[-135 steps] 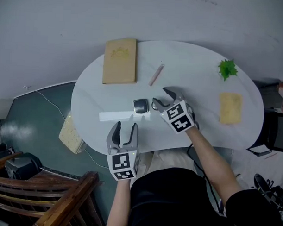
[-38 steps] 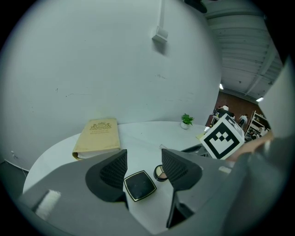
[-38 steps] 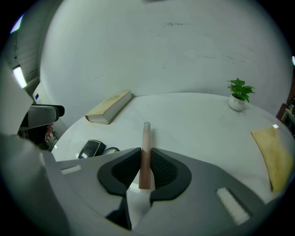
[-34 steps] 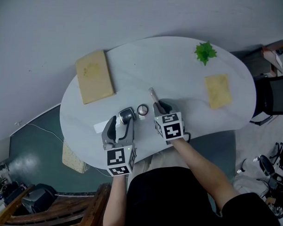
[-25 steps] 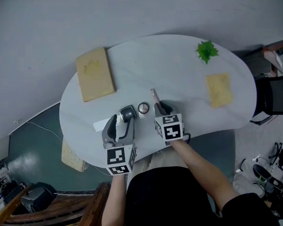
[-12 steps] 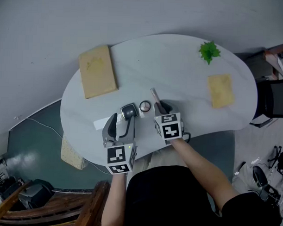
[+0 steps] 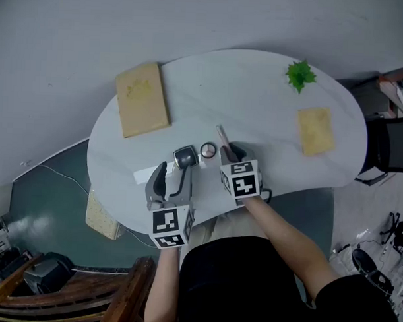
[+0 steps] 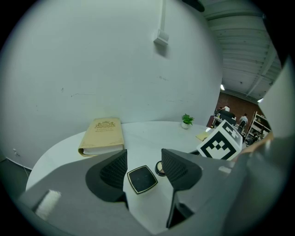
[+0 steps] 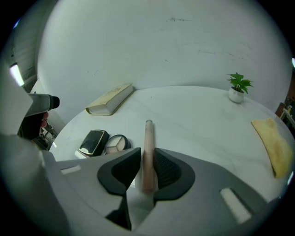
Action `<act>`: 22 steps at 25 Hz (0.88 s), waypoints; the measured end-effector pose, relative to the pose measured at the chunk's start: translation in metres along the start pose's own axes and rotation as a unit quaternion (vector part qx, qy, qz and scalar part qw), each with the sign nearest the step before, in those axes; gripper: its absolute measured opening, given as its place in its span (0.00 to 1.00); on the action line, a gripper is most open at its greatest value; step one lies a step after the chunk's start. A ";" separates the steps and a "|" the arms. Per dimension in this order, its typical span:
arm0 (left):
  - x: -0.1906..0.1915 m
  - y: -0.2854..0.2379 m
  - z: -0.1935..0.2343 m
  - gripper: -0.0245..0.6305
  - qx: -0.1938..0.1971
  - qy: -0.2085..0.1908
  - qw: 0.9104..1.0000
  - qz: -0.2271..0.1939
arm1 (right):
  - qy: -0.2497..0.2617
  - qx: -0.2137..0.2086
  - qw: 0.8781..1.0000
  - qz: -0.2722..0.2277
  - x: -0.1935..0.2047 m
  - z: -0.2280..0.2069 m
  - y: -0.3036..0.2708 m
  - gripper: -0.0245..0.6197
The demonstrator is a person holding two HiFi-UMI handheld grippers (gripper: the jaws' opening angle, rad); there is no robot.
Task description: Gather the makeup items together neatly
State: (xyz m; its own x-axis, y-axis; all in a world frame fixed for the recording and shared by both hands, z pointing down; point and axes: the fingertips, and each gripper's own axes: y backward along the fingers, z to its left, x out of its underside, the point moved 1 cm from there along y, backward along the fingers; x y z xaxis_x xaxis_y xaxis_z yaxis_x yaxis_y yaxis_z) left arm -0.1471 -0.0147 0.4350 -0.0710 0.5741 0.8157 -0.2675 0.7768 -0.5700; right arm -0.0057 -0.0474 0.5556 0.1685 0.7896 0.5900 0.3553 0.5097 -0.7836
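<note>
A black square compact (image 7: 186, 157) and a round open compact (image 7: 208, 149) lie side by side near the white table's (image 7: 256, 93) front edge. My left gripper (image 7: 175, 169) hovers just behind the black compact (image 8: 142, 179) with its jaws open and nothing between them. The round compact (image 8: 160, 168) peeks out beside its right jaw. My right gripper (image 7: 229, 151) is shut on a pink tube (image 9: 148, 152), which points forward over the table. The two compacts (image 9: 93, 142) (image 9: 116, 144) sit just left of that tube.
A tan book (image 7: 143, 99) lies at the back left, a small green plant (image 7: 301, 75) at the back right, and a yellow cloth (image 7: 316, 130) on the right. A white flat strip (image 7: 143, 175) lies left of the compacts. A black chair (image 7: 390, 147) stands right of the table.
Since the earliest frame the pink tube has come from the back of the table to beside the compacts, in my right gripper. Over the last second both grippers have kept still.
</note>
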 end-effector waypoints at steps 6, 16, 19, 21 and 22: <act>0.000 0.005 0.001 0.39 -0.008 0.002 1.000 -0.003 | 0.005 -0.006 1.000 -0.001 -0.001 0.001 0.000 0.16; 0.004 0.011 -0.004 0.39 -0.022 0.008 1.000 -0.005 | 0.019 -0.017 1.000 0.001 0.000 0.002 -0.001 0.16; 0.003 0.014 -0.004 0.39 -0.028 0.009 1.000 -0.008 | 0.022 -0.024 0.999 0.001 0.000 0.003 0.000 0.17; 0.002 0.016 -0.004 0.39 -0.035 0.009 0.999 -0.011 | 0.026 -0.030 0.999 0.000 0.000 0.004 0.002 0.17; 0.001 0.017 -0.005 0.39 -0.039 0.010 0.999 -0.012 | 0.030 -0.033 0.999 0.000 0.001 0.005 0.003 0.18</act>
State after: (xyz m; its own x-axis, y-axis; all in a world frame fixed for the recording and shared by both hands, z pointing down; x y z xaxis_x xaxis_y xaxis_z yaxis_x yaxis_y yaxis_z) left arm -0.1473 0.0003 0.4261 -0.0465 0.5597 0.8274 -0.1931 0.8076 -0.5572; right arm -0.0090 -0.0439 0.5530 0.2226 0.7670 0.6018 0.4150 0.4840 -0.7704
